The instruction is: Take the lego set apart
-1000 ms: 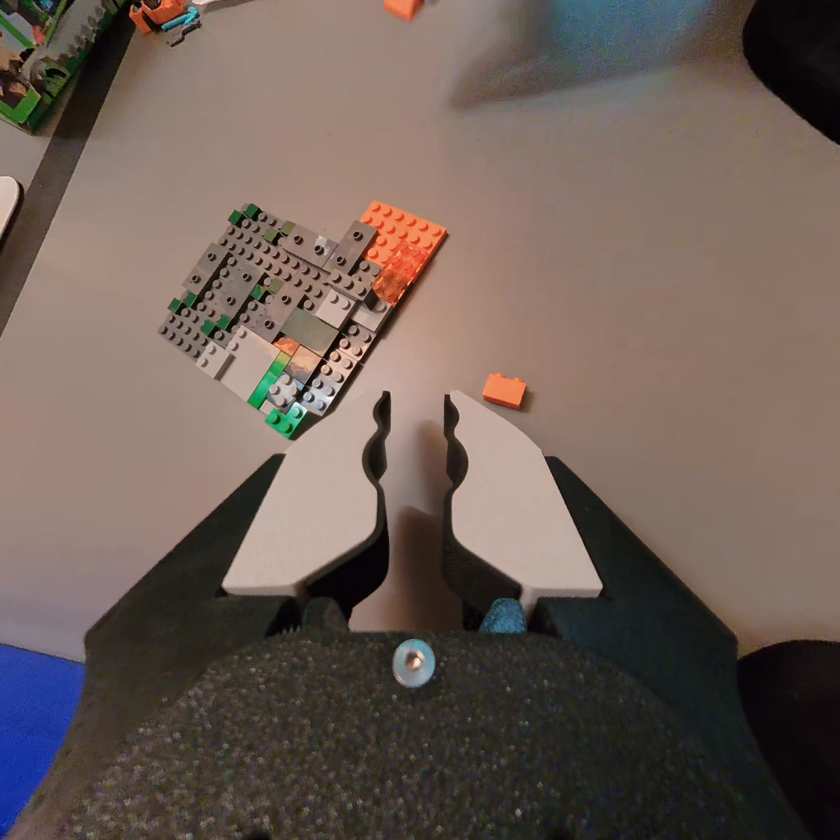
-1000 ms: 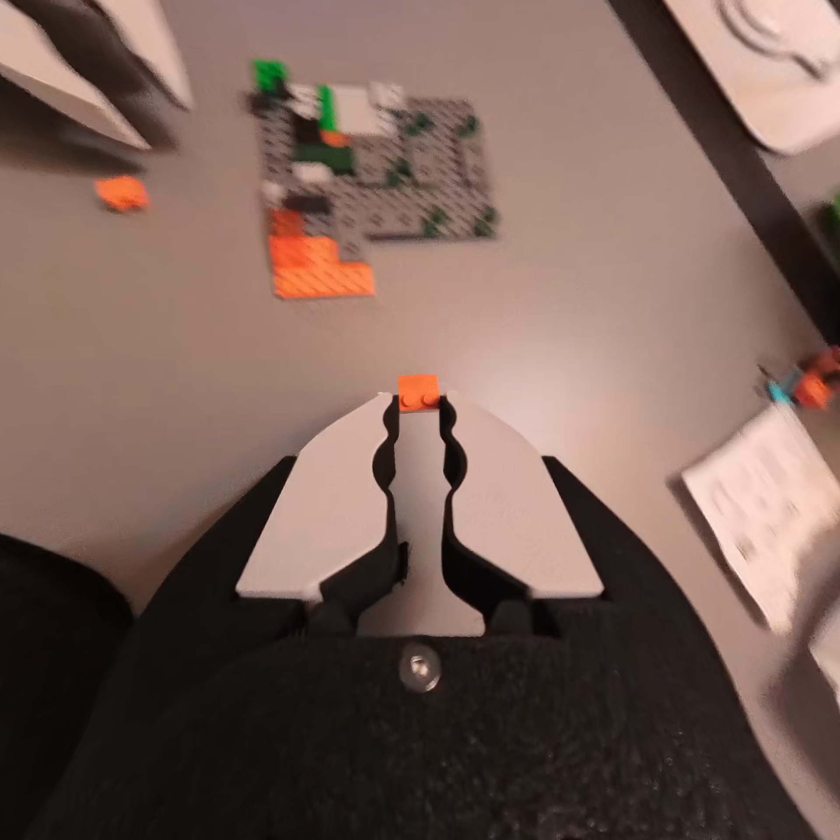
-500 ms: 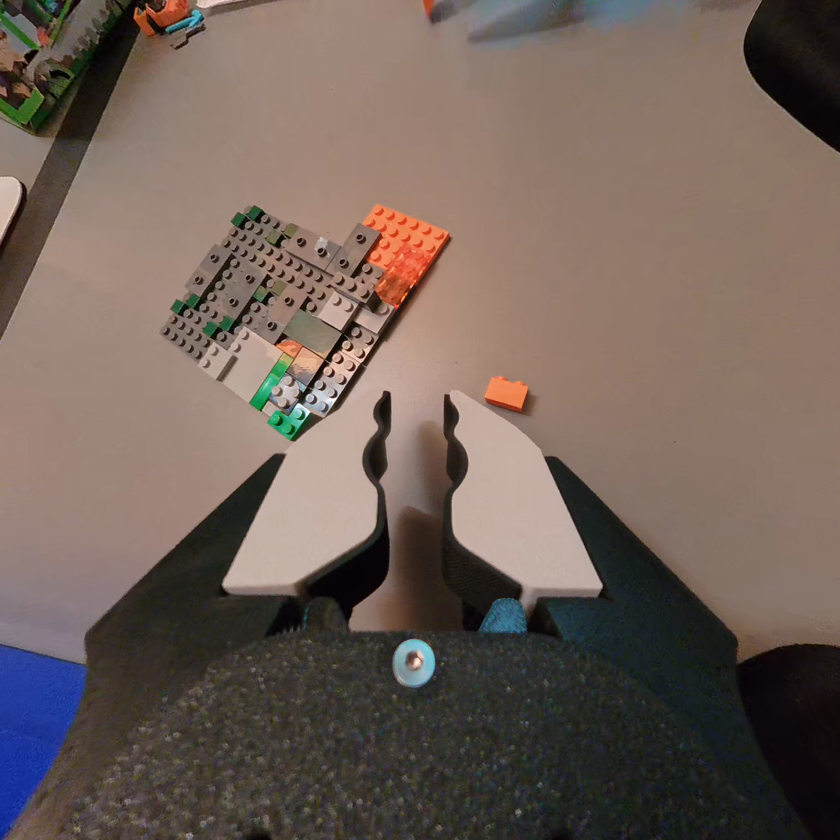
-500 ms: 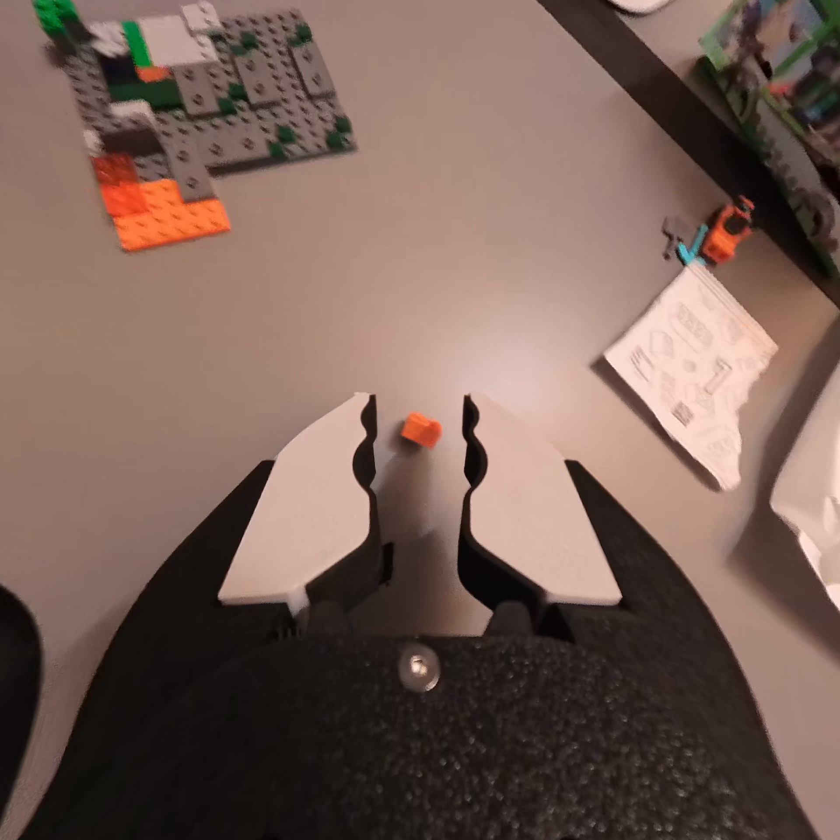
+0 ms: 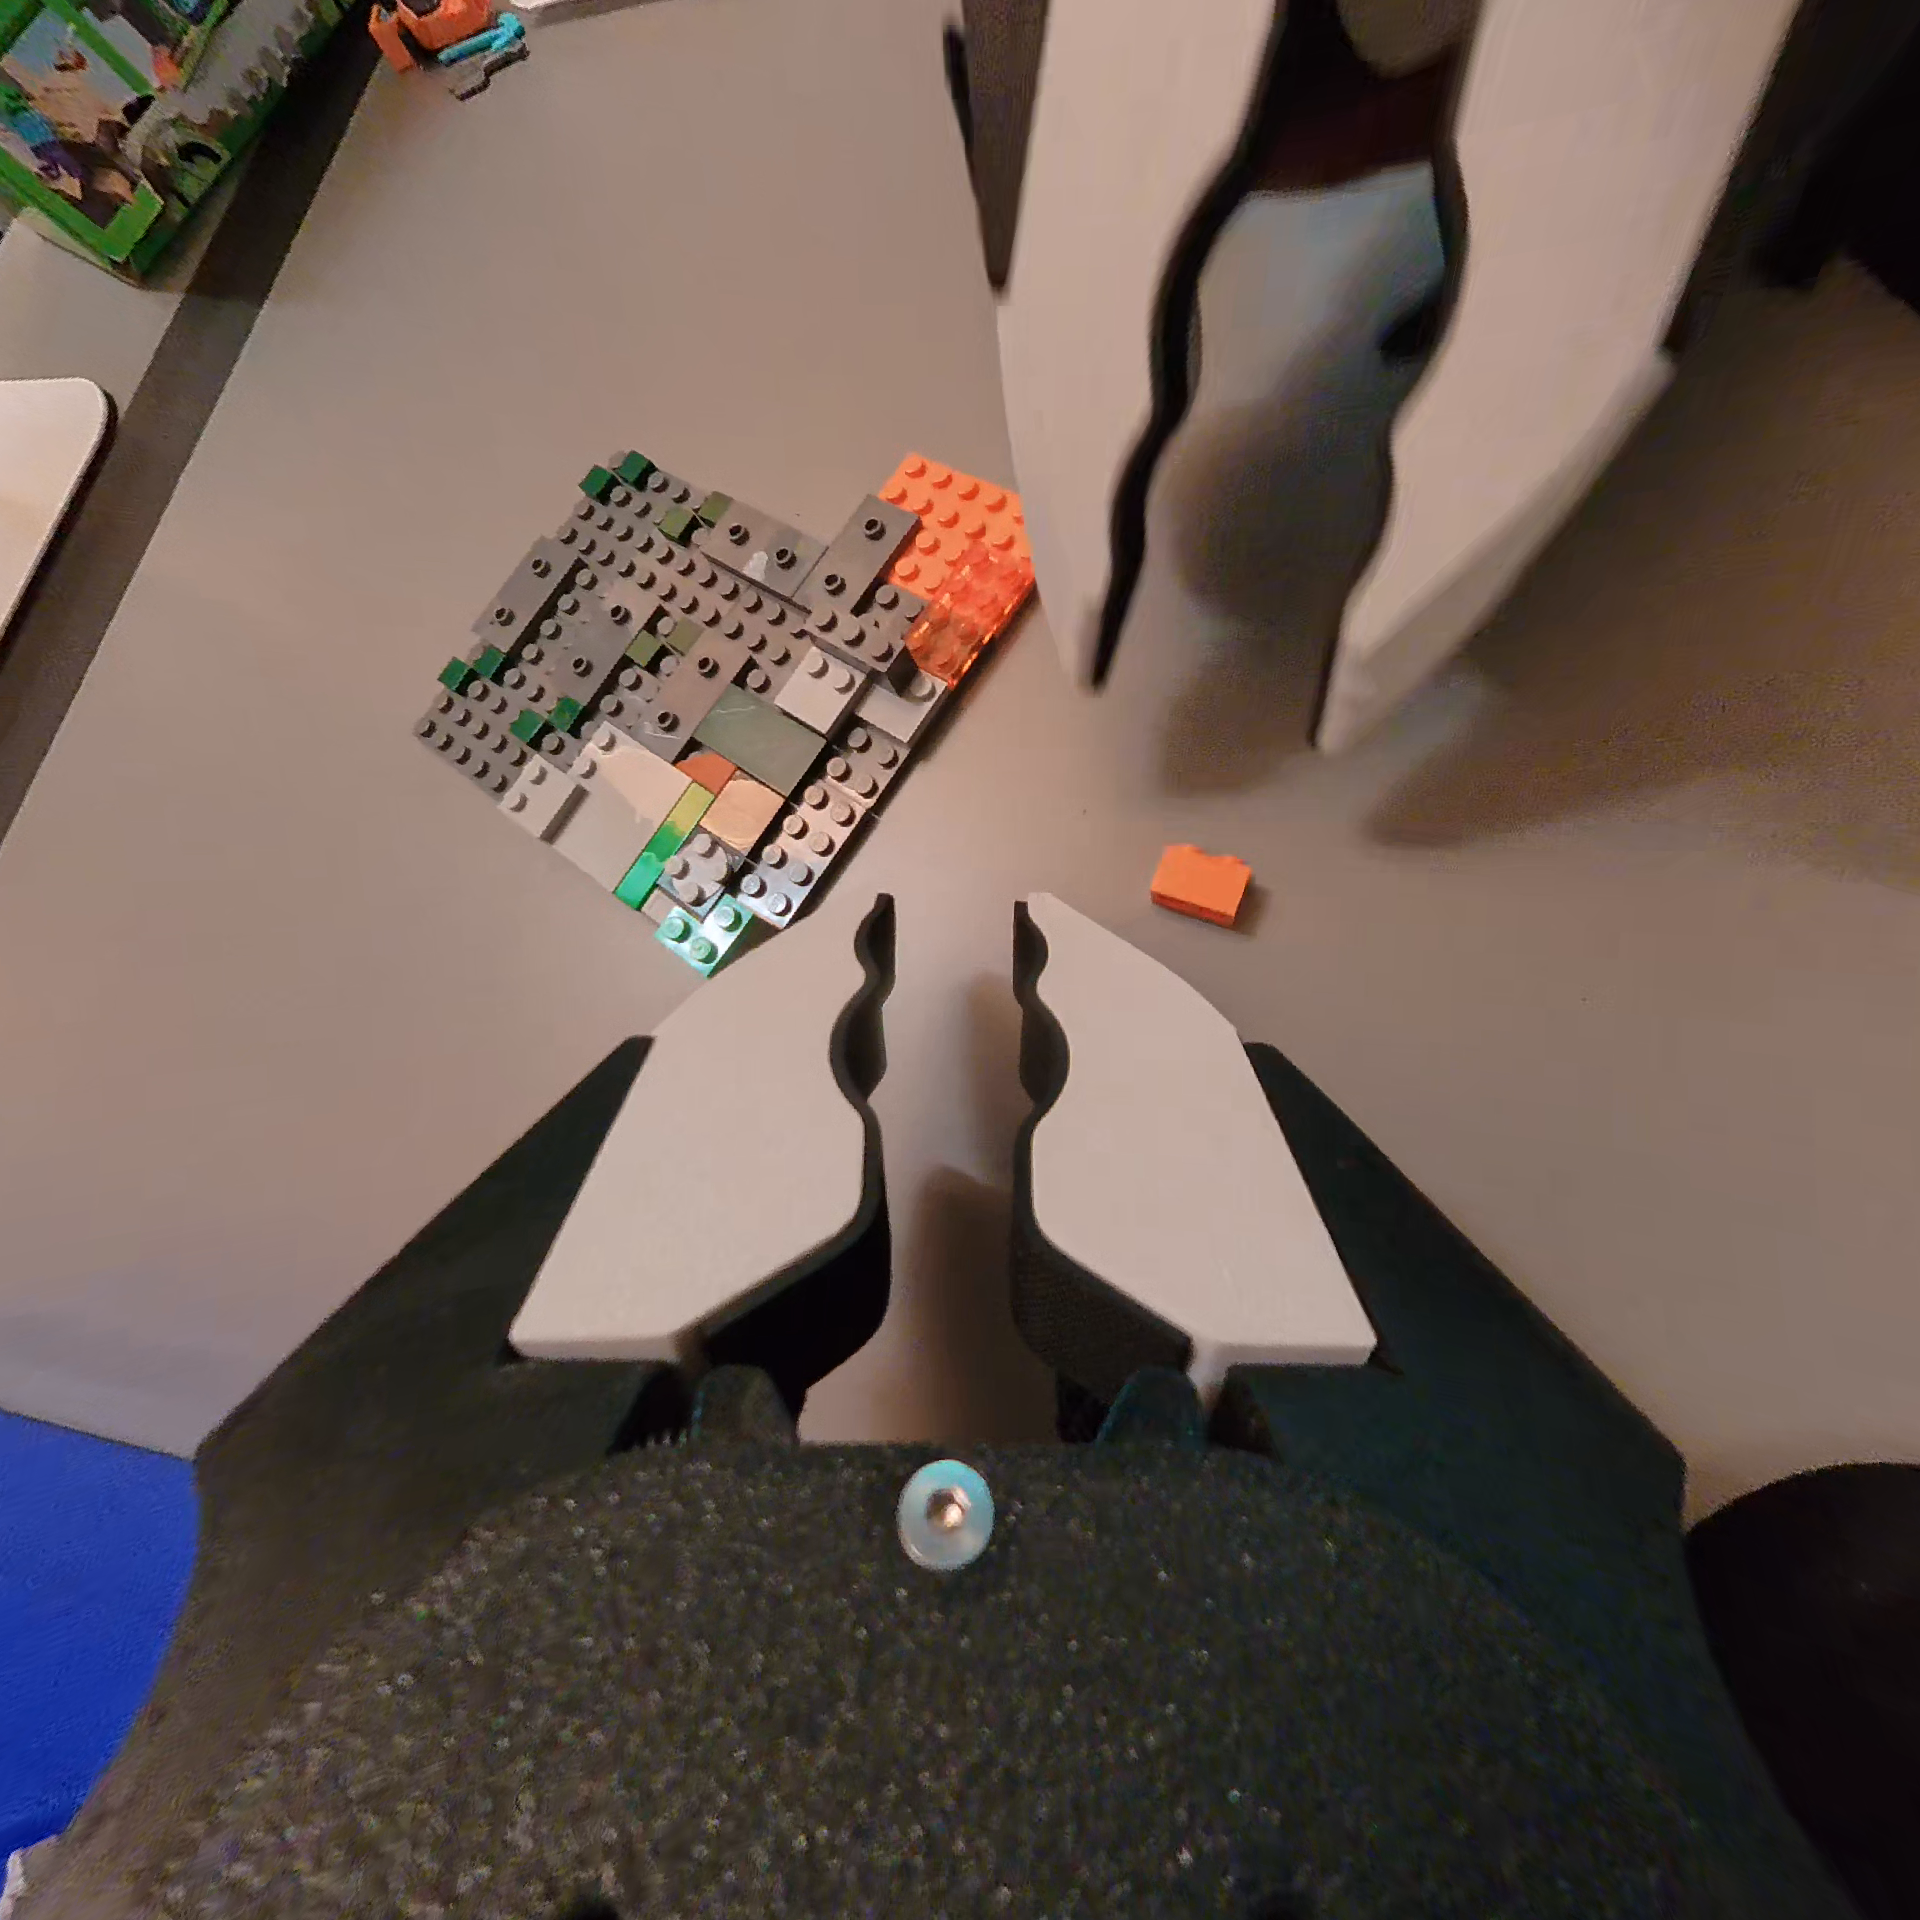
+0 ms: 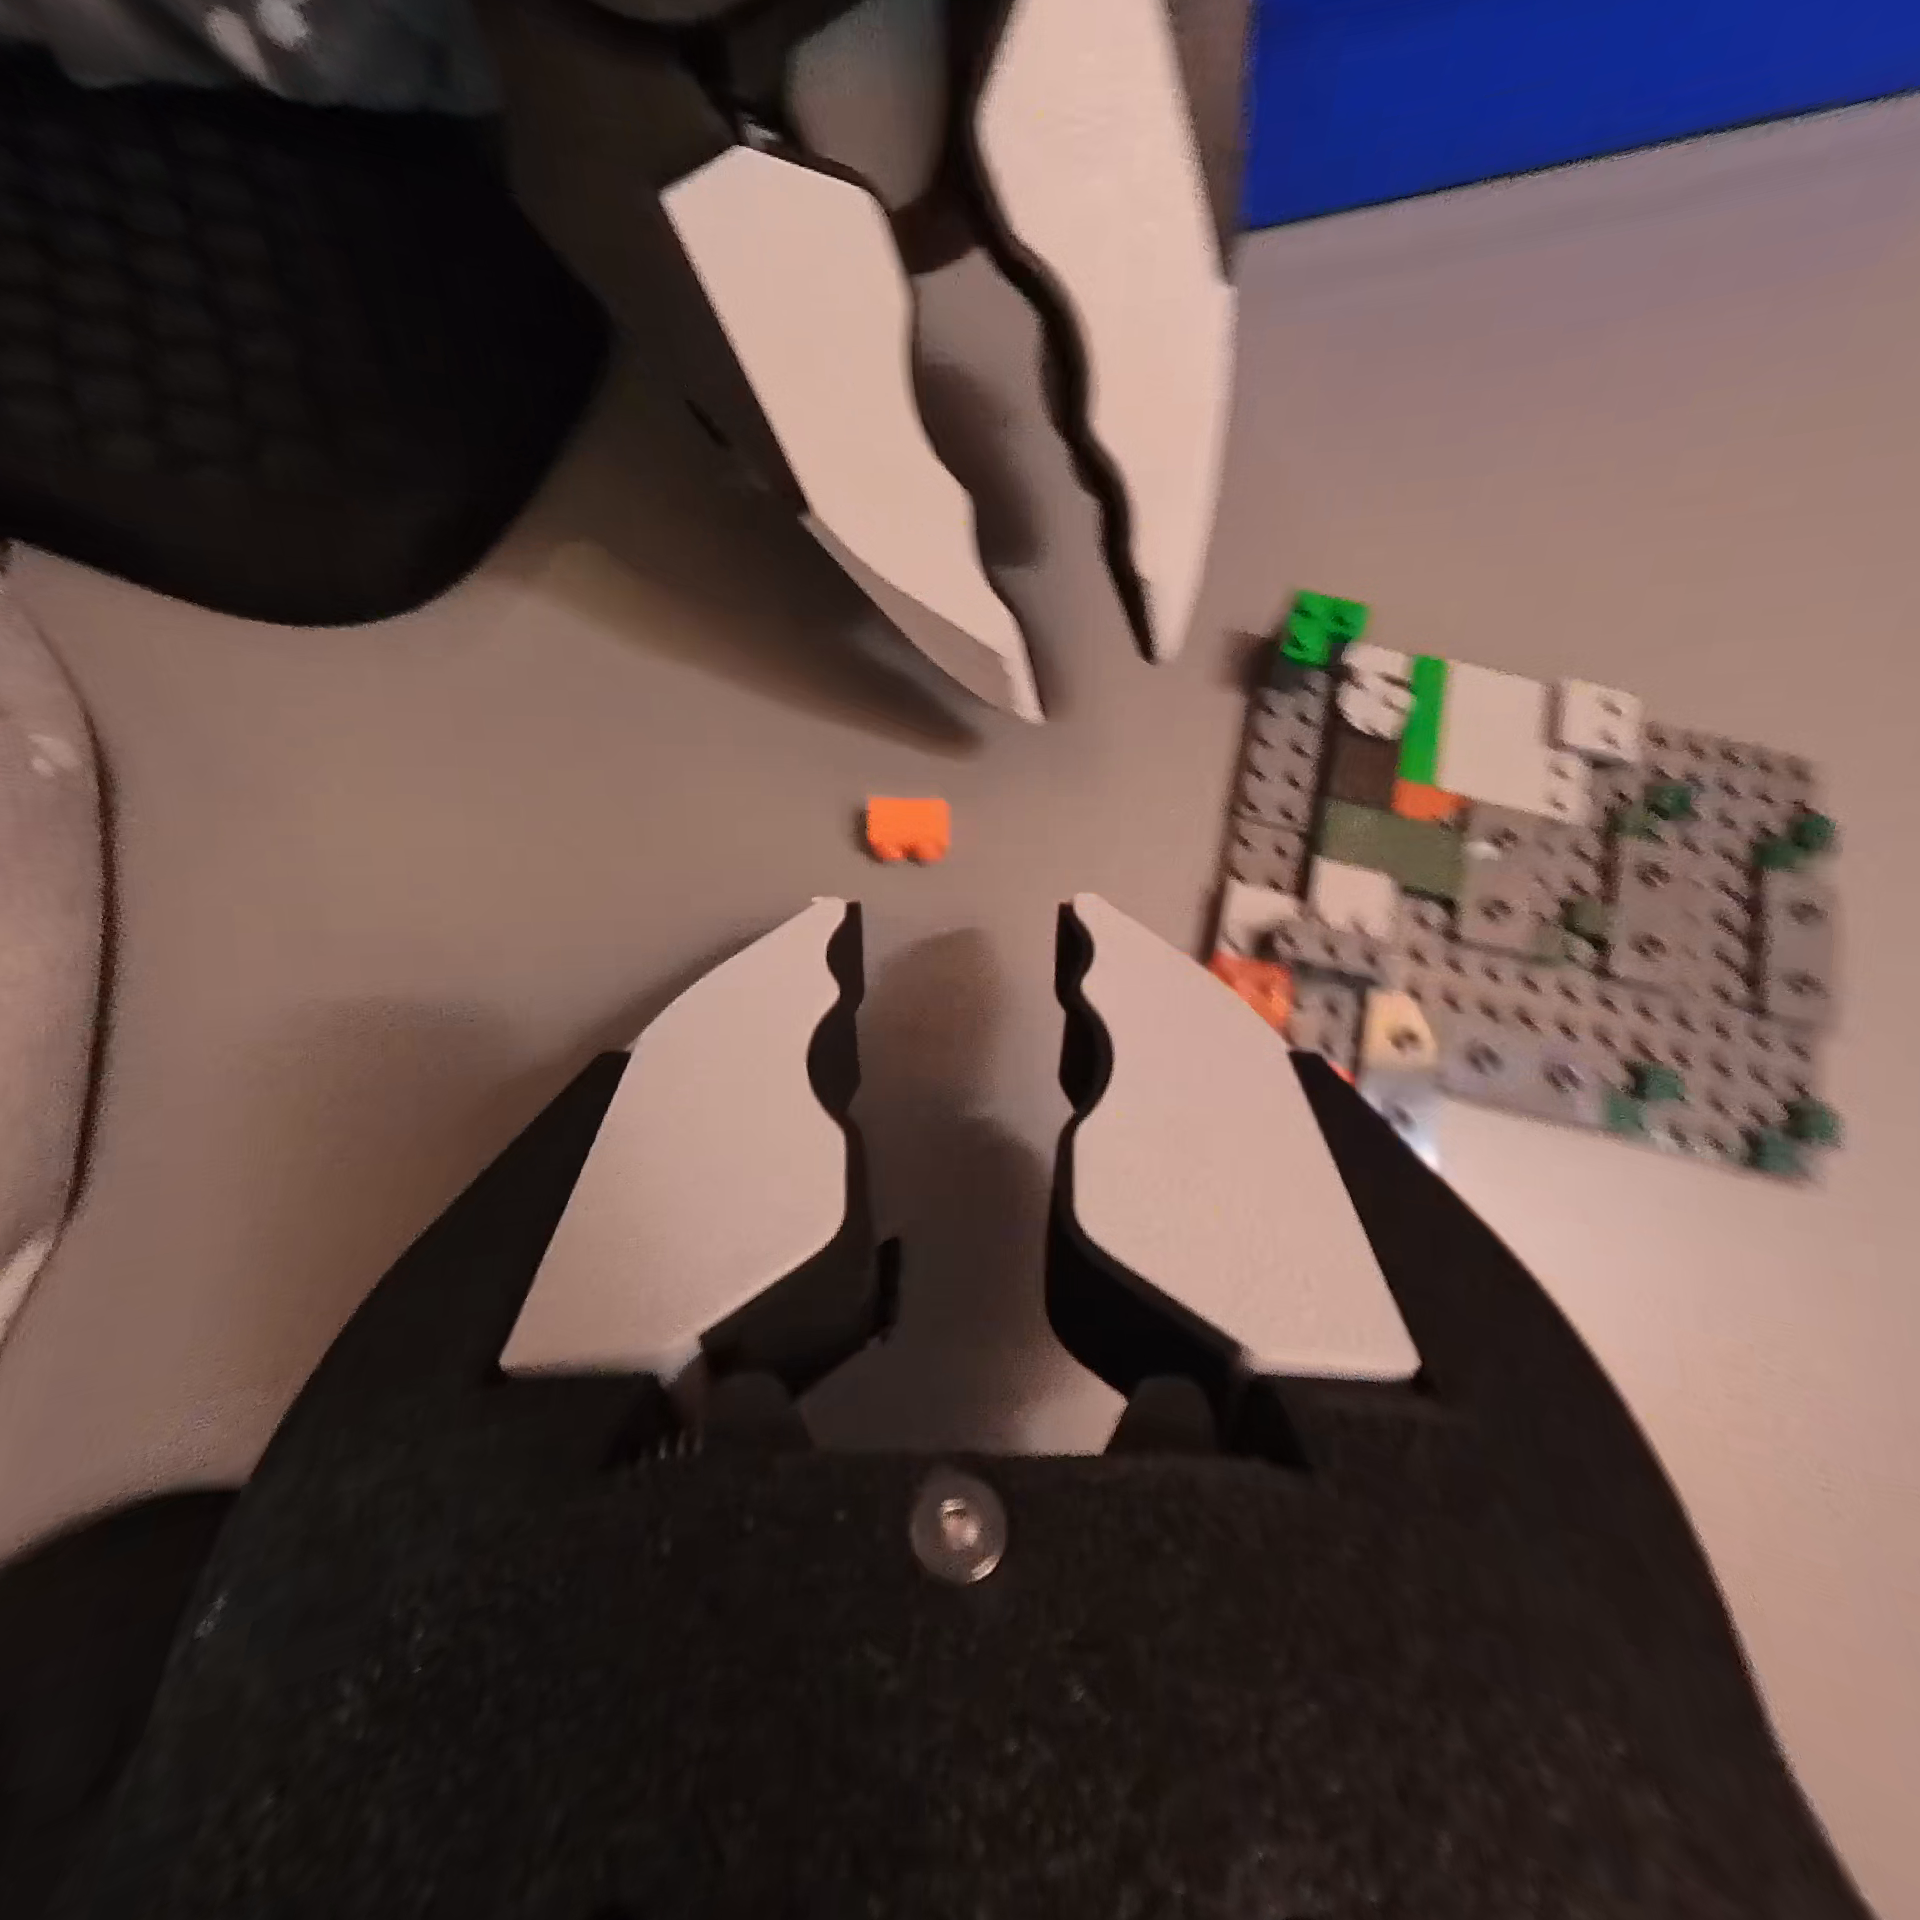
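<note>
One orange brick (image 5: pixel 1200 883) lies loose on the counter (image 5: pixel 1455 1039), at 3 o'clock of the mostly intact lego set (image 5: pixel 717 686); left claw (image 5: pixel 948 914) and right claw (image 6: pixel 958 909) both gape empty.

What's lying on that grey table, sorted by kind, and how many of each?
Lego builds: 1
Loose orange bricks: 1
Small orange and teal figures: 1
Grippers: 2, the left and the right, both open and empty
Total: 5
</note>
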Motion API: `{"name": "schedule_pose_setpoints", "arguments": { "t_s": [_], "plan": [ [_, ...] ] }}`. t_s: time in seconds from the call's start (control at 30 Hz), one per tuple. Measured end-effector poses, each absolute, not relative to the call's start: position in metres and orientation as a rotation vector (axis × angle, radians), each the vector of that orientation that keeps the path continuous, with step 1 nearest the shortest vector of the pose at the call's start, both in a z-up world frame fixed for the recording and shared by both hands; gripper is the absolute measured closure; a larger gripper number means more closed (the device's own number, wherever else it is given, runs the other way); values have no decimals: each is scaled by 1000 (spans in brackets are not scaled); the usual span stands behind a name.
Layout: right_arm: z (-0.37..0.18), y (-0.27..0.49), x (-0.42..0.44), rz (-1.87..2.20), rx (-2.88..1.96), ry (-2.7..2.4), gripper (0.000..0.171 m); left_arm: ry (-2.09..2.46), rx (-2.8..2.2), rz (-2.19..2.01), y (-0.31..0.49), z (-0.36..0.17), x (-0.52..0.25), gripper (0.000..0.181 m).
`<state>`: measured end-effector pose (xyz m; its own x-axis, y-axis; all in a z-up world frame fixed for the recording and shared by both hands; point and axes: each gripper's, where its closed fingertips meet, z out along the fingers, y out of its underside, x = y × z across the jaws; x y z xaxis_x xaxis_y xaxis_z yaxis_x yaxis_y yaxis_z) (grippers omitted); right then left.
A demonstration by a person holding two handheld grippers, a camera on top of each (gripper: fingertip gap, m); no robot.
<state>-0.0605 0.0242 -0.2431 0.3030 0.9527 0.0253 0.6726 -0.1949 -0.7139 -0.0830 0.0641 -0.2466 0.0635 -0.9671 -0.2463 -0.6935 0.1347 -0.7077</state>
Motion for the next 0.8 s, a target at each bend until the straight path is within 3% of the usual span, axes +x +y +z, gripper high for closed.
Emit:
{"name": "schedule_pose_setpoints", "arguments": {
  "t_s": [0.13, 0.2, 0.33, 0.53, 0.8],
  "plan": [
    [-260, 26, -83, 507, -1957, -1511, 138, 1682, -1626, -477, 67, -246, -85, 160],
    [-264, 26, -85, 516, -1962, -1527, 154, 1676, -1629, -484, 67, -246, -85, 160],
    [-245, 33, -65, 514, -1934, -1443, 155, 1673, -1631, -492, 67, -246, -84, 161],
    [-218, 64, 52, 339, -2065, -1060, 155, 1676, -1588, -510, 60, -240, -78, 162],
    [-240, 54, 185, 129, -2258, -640, 155, 1706, -1572, -555, 50, -243, -68, 162]
  ]
}}
